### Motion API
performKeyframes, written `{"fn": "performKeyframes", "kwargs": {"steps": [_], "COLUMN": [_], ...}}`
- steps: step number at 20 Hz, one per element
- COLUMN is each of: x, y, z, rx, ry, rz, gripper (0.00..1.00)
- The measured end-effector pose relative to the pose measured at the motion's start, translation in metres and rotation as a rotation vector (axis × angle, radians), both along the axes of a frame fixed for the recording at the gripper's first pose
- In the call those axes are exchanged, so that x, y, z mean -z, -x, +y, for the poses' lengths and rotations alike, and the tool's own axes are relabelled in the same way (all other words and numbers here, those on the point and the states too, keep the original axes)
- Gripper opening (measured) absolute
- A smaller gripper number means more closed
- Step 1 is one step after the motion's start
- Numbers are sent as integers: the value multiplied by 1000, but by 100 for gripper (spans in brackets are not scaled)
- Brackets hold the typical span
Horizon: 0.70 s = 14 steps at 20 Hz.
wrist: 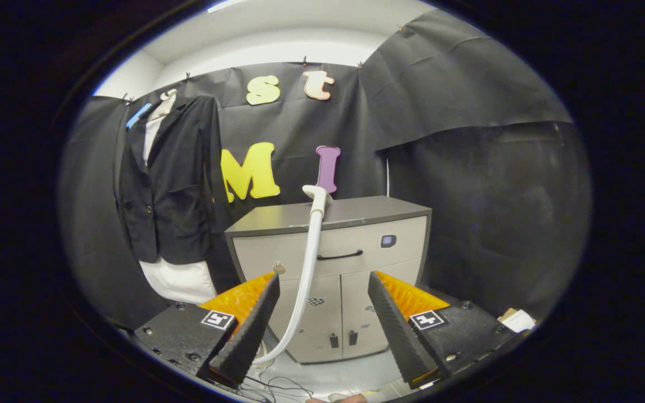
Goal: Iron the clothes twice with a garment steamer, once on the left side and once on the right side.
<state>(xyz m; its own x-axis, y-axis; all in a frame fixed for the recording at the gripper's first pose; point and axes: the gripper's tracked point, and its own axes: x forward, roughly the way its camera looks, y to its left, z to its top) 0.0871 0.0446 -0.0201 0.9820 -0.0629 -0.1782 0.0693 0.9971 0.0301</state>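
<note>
One white steamer head with stiff hose, frame centre, looks light; grip its handle. Gripper fingers spread, empty.

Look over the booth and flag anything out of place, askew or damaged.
Nothing stands out. The jacket hangs straight beside the cabinet, the steamer head rests on its top with the hose trailing down, and the gripper is open, holding nothing.
</note>
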Motion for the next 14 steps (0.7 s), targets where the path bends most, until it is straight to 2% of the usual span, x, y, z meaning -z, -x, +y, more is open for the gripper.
{"fn": "performKeyframes", "kwargs": {"steps": [4, 6, 14], "x": [3, 1, -56], "y": [-51, -74, -166], "z": [12, 8, 3], "rx": [-50, -63, -114], "ry": [-82, -76, -165], "rz": [69, 94, 117], "gripper": [99, 99, 98]}}
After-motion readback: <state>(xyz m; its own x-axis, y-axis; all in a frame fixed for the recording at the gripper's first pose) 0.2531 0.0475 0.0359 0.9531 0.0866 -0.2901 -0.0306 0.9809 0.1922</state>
